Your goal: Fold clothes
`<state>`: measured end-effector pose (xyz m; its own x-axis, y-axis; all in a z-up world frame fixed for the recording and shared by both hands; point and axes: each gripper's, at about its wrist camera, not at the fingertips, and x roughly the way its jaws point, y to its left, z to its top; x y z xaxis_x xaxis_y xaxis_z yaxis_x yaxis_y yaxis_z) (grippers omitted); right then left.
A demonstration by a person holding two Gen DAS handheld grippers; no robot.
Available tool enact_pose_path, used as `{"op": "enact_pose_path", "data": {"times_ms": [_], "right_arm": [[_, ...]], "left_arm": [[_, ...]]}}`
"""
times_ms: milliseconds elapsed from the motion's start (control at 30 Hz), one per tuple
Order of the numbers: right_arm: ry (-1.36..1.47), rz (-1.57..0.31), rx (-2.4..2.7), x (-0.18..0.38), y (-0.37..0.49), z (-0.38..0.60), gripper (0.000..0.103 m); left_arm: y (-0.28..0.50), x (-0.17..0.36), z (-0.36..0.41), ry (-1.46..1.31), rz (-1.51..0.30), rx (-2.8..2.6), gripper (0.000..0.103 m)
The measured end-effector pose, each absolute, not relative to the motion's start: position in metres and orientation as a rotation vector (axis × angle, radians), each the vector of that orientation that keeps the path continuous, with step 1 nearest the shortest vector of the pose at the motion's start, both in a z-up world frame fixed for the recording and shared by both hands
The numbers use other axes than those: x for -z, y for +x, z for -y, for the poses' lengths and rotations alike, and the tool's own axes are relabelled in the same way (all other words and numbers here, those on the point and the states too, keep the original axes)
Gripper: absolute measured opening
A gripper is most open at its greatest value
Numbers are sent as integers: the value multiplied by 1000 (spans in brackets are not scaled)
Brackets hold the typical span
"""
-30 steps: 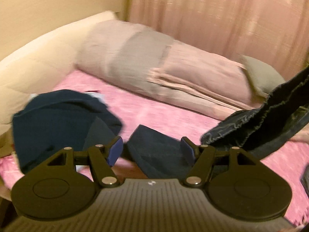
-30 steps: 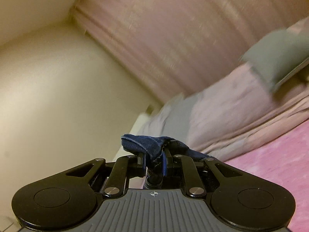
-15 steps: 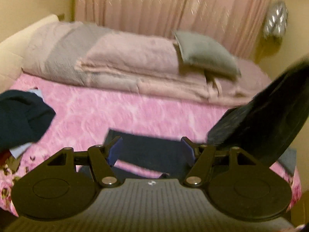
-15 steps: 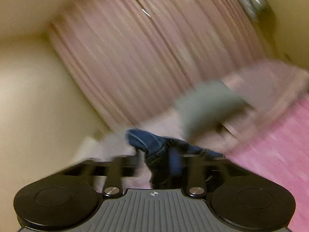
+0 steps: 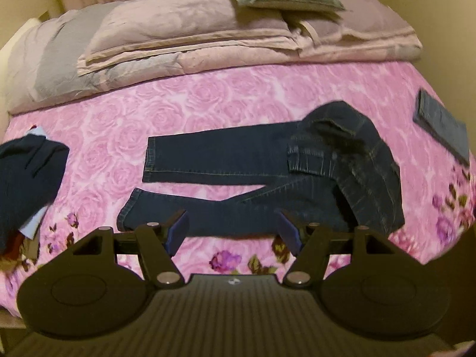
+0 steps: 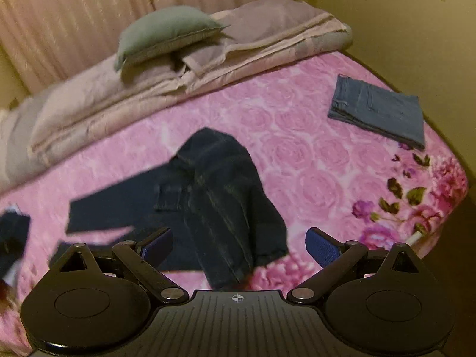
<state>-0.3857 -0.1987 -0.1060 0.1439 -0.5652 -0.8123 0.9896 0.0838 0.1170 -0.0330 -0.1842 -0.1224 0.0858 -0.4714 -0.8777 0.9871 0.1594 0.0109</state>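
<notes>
Dark clothes pile (image 5: 28, 175) cut by the left edge; dark jeans (image 6: 220, 196) waist motion-blurred, folds indistinct.

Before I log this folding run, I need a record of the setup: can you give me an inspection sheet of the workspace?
Surface: bed with pink rose-print cover.
Job's things: dark jeans spread out, legs flat, waist end bunched; lighter folded jeans near the bed's far corner.
Clutter: dark garment pile at the bed's other end.
Grippers: left tool open, holding nothing; right tool open, holding nothing.
Cables: nothing seen.
Surroundings: folded quilt, grey pillow, pink curtain, plain wall.
</notes>
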Motion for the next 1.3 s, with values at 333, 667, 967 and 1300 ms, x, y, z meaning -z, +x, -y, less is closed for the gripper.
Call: {"op": "enact_pose_path", "data": {"times_ms": [333, 667, 967, 1300], "right_arm": [[679, -802, 1268, 139, -282, 161, 98], [751, -800, 1343, 138, -252, 93, 98], [751, -786, 1387, 132, -241, 55, 98], [718, -782, 1358, 133, -246, 66, 98]], "left_arm": [[7, 115, 146, 838, -814, 1297, 63], [35, 119, 105, 896, -773, 1362, 63], [34, 109, 87, 875, -729, 1420, 63], [23, 103, 97, 859, -711, 1389, 63]]}}
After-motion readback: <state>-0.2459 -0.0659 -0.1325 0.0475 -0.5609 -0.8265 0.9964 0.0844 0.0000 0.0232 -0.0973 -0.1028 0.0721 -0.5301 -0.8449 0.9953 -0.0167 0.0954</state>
